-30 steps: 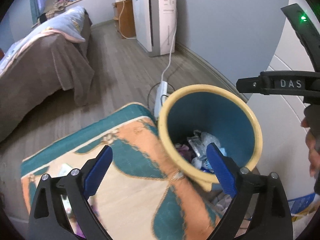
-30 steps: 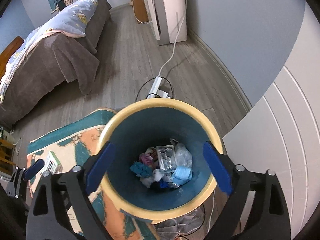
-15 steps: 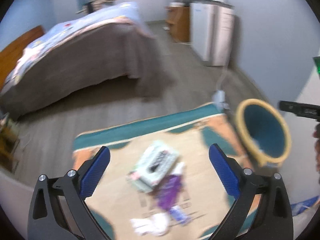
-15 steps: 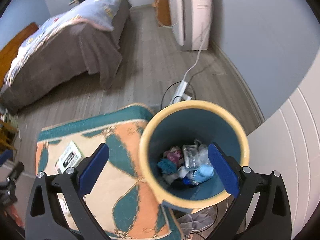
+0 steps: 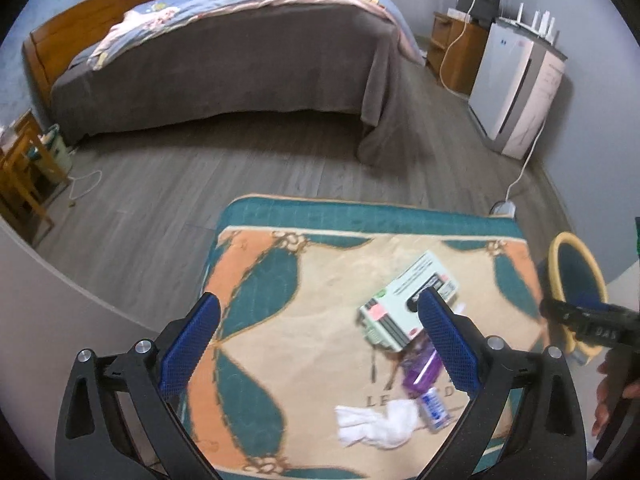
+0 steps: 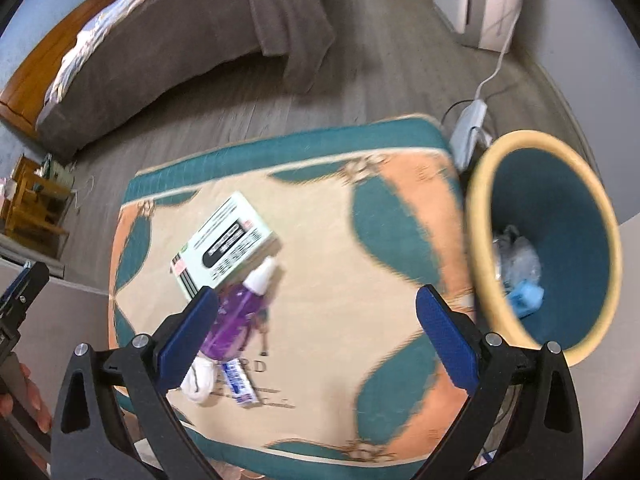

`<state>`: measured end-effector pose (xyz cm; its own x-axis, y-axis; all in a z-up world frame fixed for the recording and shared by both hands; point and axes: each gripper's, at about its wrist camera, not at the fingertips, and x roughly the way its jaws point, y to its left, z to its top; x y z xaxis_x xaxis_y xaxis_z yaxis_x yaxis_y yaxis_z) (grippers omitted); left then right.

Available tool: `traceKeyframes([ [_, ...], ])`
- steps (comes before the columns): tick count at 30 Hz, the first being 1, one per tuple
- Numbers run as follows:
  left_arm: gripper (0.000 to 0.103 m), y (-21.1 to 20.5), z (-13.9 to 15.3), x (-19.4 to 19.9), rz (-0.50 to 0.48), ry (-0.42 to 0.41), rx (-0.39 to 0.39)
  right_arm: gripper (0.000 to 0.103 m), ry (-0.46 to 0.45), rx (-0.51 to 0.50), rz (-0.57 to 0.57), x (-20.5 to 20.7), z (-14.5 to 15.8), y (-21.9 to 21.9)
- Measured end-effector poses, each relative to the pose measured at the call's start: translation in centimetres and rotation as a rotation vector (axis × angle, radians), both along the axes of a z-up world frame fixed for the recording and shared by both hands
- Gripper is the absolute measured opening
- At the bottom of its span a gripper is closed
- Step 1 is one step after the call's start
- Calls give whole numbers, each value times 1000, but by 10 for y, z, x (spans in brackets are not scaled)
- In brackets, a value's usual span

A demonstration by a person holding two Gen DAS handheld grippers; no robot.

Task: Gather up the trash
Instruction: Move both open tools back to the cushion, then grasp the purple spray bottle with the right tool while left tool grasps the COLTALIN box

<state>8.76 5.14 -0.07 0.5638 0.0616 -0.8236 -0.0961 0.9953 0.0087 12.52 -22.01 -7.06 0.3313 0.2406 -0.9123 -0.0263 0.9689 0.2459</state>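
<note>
On a patterned cloth-covered table [image 5: 320,280] [image 6: 360,240] lie a pale green box [image 5: 404,300] [image 6: 226,246], a purple bottle [image 5: 418,372] [image 6: 236,312], a crumpled white tissue [image 5: 374,426] [image 6: 198,378] and a small blue-labelled tube [image 5: 434,406] [image 6: 239,386]. The yellow-rimmed teal bin [image 5: 576,276] [image 6: 548,236] stands at the table's right edge with trash inside. My left gripper [image 5: 320,344] hovers open above the table, left of the litter. My right gripper [image 6: 318,334] is open over the table, empty, with the bottle by its left finger.
A bed [image 5: 224,60] with a brown cover fills the far side of the room. A white appliance [image 5: 520,88] and its cord stand at the right wall, with a power strip [image 6: 468,124] on the floor behind the bin. Wooden furniture [image 5: 20,176] sits at the left.
Both grippers have swung left, away from the bin, and now face the table with the litter. Both stayed open and empty.
</note>
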Motion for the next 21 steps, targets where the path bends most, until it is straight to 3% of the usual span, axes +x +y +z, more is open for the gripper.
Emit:
traceKeyframes([
  [7,98,8,-16,4,-65,45,108,97,68,-53,60,7,-34,52],
  [13,98,31,-19,10,-15,59,-17,97,131,-60,79,13,-67,83],
  [15,98,37,-22,14,5,68,-45,83,151,-25,83,14,-75,89],
  [19,98,41,-27,22,17,85,-50,66,226,50,75,16,-93,97],
  [21,98,38,-28,26,11,85,-41,48,254,62,74,17,-100,98],
])
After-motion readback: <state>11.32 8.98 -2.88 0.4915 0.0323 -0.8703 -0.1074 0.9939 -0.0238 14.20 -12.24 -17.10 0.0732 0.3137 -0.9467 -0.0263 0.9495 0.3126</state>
